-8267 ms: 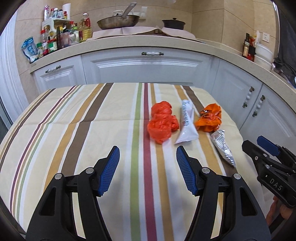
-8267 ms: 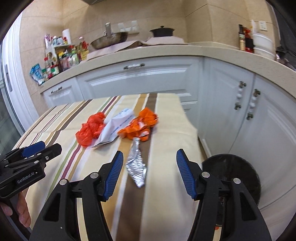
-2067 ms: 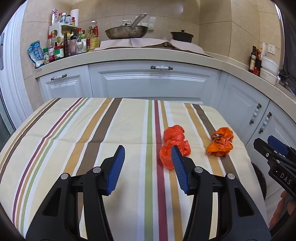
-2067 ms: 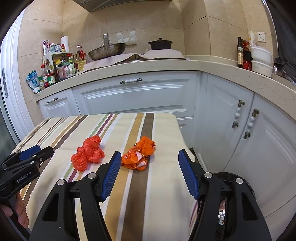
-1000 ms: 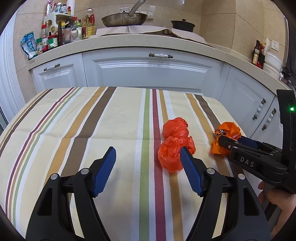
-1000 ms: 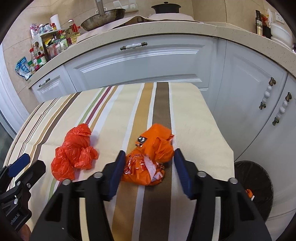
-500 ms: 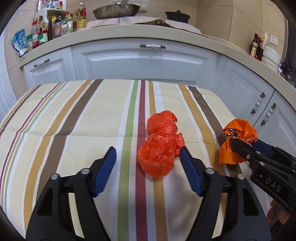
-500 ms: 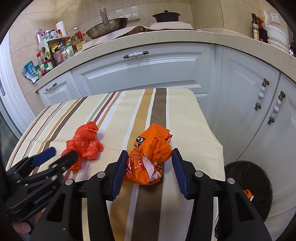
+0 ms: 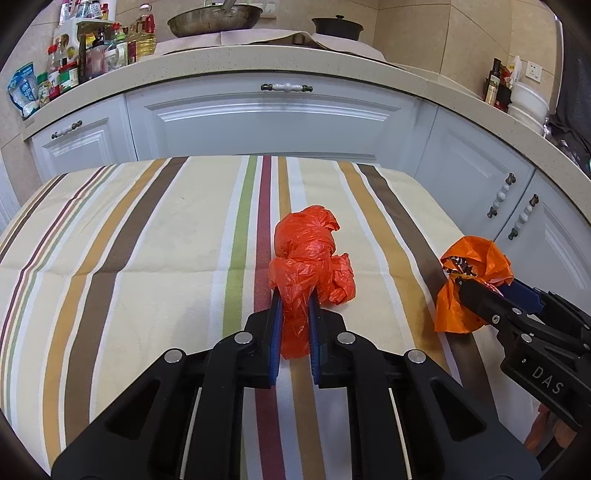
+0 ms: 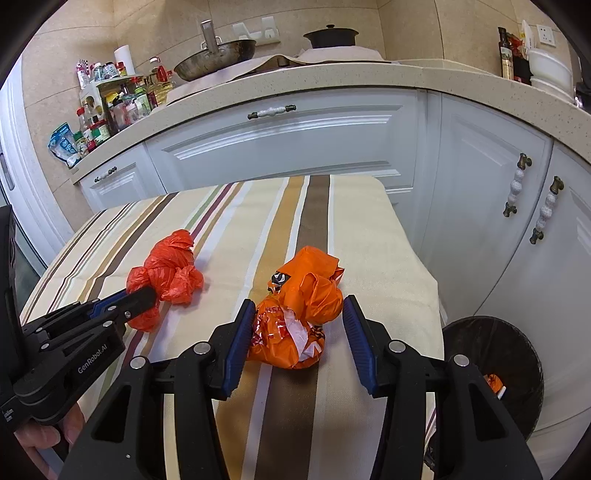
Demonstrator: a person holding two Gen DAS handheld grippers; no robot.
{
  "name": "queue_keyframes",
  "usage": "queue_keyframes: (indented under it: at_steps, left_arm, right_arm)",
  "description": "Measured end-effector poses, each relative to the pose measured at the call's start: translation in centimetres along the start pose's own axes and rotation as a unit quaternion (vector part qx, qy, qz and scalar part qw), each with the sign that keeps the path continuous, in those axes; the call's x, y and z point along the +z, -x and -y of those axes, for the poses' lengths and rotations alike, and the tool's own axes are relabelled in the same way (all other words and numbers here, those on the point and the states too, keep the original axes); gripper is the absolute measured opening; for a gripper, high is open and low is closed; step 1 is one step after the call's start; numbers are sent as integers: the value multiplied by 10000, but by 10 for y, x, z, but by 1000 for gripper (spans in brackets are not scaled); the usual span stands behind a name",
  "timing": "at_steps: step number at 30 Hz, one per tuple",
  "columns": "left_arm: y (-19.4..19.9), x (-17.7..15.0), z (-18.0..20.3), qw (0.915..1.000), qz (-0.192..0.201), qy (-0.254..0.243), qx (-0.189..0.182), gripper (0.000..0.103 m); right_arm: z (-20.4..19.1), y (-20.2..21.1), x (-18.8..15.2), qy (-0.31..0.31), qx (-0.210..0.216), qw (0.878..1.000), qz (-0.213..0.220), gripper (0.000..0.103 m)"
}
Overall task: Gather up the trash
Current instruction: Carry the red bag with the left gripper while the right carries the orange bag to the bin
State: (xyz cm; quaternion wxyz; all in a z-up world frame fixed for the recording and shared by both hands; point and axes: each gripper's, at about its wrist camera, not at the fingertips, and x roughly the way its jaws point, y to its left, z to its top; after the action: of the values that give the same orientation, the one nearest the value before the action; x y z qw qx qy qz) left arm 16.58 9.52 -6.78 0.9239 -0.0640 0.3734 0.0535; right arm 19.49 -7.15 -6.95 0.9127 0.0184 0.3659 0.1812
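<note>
**Q:** What's nearest the lens at this kitchen tabletop [image 9: 155,280]?

**Me:** My left tongs [image 9: 294,325]. Their jaws are closing, down to a narrow gap, and the blue pads already pinch the near tail of the red bag [image 9: 308,266]. The bag lies crumpled on the striped cloth along the dark red stripe, most of it bulging beyond the tips.

**Q:** And your other hand?

**Me:** My right tongs [image 10: 299,341] stand half open around the orange bag [image 10: 303,306]. The left pad touches its printed side. The right pad looks just clear of it, so I'd call that bracketed, not held. This bag sits on the brown stripe near the tabletop's right edge.

**Q:** How do you do this step well?

**Me:** I'd judge the left grip thin: it has only a fold of film, so I should finish the squeeze before lifting, and lift slowly so the tail doesn't slide out. On the right I should close squarely on the thick middle, not a loose flap.

**Q:** Where does it all go?

**Me:** The black bin [image 10: 491,365] stands on the floor just past the right edge, with an orange scrap already inside. Farther back are white cabinets [image 9: 280,118], a wok [image 9: 214,22] and a pot [image 9: 337,27].
</note>
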Motion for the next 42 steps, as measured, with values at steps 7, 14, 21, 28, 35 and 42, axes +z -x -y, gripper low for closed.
queue_keyframes:
  at_steps: [7, 14, 21, 28, 35, 42]
  left_arm:
    - [16, -3, -7, 9999, 111, 59, 12, 11]
    - [40, -9, -16, 9996, 239, 149, 40, 11]
    - [66, -17, -24, 9990, 381, 209, 46, 11]
    - [92, -24, -25, 9984, 531, 205, 13, 11]
    - [108, -28, -14, 9979, 615, 126, -141, 11]
    - [114, -30, 17, 9972, 636, -87, -393, 11]
  right_arm:
    - [-4, 10, -4, 73, 0, 9999, 125, 49]
    - [-16, 24, -8, 186, 14, 9994, 275, 49]
    - [-25, 44, -14, 271, 12, 9988, 399, 49]
    - [-26, 65, -21, 310, -81, 9981, 523, 49]
    - [-16, 85, -29, 279, -301, 9972, 627, 49]
    - [11, 104, -39, 82, -600, 9957, 705, 49]
